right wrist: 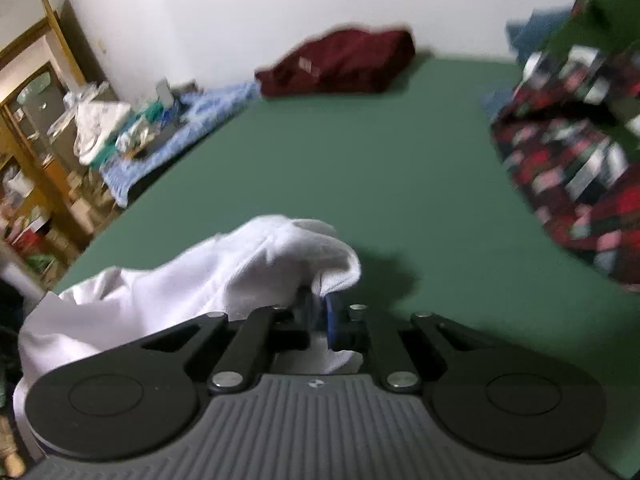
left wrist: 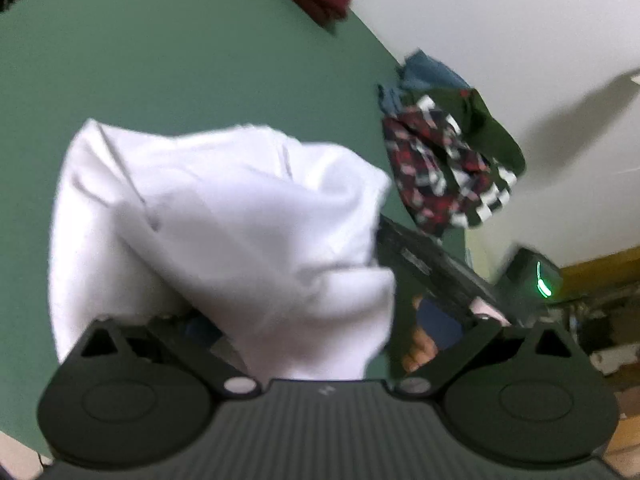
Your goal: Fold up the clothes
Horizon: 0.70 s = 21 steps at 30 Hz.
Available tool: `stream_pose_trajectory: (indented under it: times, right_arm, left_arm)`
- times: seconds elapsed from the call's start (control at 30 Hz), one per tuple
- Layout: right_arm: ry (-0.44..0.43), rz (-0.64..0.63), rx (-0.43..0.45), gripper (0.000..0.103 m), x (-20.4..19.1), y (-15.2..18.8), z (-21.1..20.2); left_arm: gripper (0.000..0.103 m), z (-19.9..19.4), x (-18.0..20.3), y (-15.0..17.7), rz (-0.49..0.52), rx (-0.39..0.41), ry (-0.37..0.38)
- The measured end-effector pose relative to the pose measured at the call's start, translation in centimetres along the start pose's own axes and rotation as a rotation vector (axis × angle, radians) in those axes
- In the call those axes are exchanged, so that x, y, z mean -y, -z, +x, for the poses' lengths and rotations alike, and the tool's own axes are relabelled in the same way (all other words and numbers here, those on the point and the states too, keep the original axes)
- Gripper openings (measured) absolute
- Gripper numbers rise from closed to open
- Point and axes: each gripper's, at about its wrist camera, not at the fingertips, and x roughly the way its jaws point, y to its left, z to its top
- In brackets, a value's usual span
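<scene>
White garment (right wrist: 224,276) mid-fold on green table (right wrist: 360,168)
Right gripper (right wrist: 320,320) pinches it; left gripper (left wrist: 320,344) fingers hidden, cannot tell; patterned pile (right wrist: 572,168) waits at the right edge

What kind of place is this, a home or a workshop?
Most likely a room in a home. A green table holds loose clothes such as a folded maroon garment, and a wooden cabinet with cluttered household things stands beside a plain white wall.

Both wrist cameras look forward along their fingers, close above the green table (left wrist: 180,60) — the left one tilted steeply down at it, the right one lower, facing the far wall. Both catch the maroon garment (right wrist: 340,64) at the table's far edge and the plaid pile (left wrist: 436,168) — on the right.
</scene>
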Motion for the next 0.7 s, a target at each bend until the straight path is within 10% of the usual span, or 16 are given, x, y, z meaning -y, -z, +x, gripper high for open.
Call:
stream_pose_trajectory:
  times: [0.2,0.7]
  right_arm:
    - [-0.041,0.040,0.120,0.006,-1.4,0.0,-3.8]
    - [0.012,0.087,0.669,0.005,-4.1,-8.9,-18.4]
  left_arm:
    - [0.018,0.8,-0.7,0.0,0.026,0.015,-0.048]
    - [0.013,-16.5,12.2,-6.1,0.587,0.482,0.099]
